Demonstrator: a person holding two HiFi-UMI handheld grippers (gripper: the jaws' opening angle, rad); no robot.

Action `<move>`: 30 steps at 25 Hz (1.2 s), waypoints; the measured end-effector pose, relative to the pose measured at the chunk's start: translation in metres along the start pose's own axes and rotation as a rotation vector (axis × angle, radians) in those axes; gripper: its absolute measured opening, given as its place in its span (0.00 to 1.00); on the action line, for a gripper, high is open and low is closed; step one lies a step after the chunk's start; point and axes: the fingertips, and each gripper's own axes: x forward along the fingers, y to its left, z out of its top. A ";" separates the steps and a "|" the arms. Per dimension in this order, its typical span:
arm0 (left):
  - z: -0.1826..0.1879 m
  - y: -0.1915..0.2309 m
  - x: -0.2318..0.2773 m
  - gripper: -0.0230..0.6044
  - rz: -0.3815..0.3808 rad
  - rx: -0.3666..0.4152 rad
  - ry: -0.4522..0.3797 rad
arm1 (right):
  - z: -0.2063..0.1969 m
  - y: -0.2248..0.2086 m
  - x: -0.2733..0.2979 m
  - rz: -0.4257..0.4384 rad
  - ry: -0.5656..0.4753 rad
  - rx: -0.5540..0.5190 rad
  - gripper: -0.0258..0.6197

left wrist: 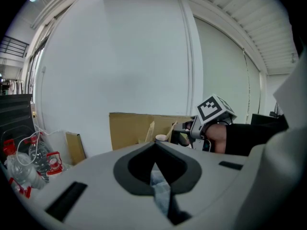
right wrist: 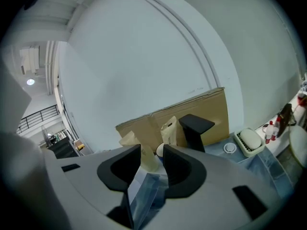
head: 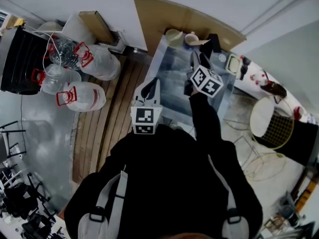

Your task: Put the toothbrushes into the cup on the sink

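Note:
A white cup (head: pixel 191 40) stands at the back of the sink (head: pixel 174 91), with beige paper-wrapped toothbrushes (right wrist: pixel 169 130) sticking out of it. In the right gripper view the cup (right wrist: pixel 159 150) shows just beyond the jaws, and a second wrapped toothbrush (right wrist: pixel 143 158) leans in the gap between them, untouched by the pads. My right gripper (right wrist: pixel 151 150) is open; from above, the right gripper (head: pixel 195 61) reaches over the sink toward the cup. My left gripper (head: pixel 151 86) hangs at the sink's near edge. In its own view the left gripper (left wrist: pixel 154 146) is shut and holds nothing.
A black faucet (right wrist: pixel 194 127) rises right of the cup, and a soap dish (right wrist: pixel 252 140) sits further right. Cardboard (head: pixel 184 19) leans on the wall behind the sink. Water jugs (head: pixel 79 96) with red handles lie on the floor at left. A round wire chair (head: pixel 271 123) stands at right.

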 end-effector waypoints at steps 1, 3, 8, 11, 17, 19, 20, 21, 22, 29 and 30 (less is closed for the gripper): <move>0.001 -0.003 -0.001 0.04 -0.002 0.003 -0.002 | 0.001 0.000 -0.005 0.008 -0.005 -0.003 0.24; 0.003 -0.007 -0.004 0.04 -0.006 0.010 -0.004 | 0.004 0.003 -0.017 0.029 -0.018 -0.012 0.24; 0.006 -0.020 -0.009 0.04 -0.014 0.031 -0.020 | 0.009 0.007 -0.051 0.092 -0.046 -0.022 0.24; 0.008 -0.026 -0.013 0.04 -0.017 0.041 -0.030 | 0.011 0.014 -0.073 0.131 -0.067 -0.062 0.24; 0.012 -0.038 -0.020 0.04 -0.028 0.041 -0.057 | 0.014 0.023 -0.115 0.149 -0.109 -0.194 0.18; 0.015 -0.043 -0.022 0.04 -0.036 0.040 -0.069 | 0.016 0.026 -0.128 0.159 -0.133 -0.234 0.14; 0.015 -0.045 -0.022 0.04 -0.040 0.040 -0.074 | 0.017 0.027 -0.133 0.164 -0.145 -0.253 0.13; 0.015 -0.046 -0.023 0.04 -0.042 0.040 -0.077 | 0.018 0.029 -0.138 0.169 -0.152 -0.269 0.12; 0.015 -0.048 -0.023 0.04 -0.043 0.040 -0.080 | 0.017 0.030 -0.142 0.175 -0.157 -0.279 0.11; 0.019 -0.051 -0.032 0.04 -0.033 0.050 -0.104 | 0.015 0.027 -0.168 0.179 -0.191 -0.305 0.04; 0.018 -0.051 -0.032 0.04 -0.033 0.051 -0.105 | 0.014 0.025 -0.171 0.168 -0.192 -0.303 0.04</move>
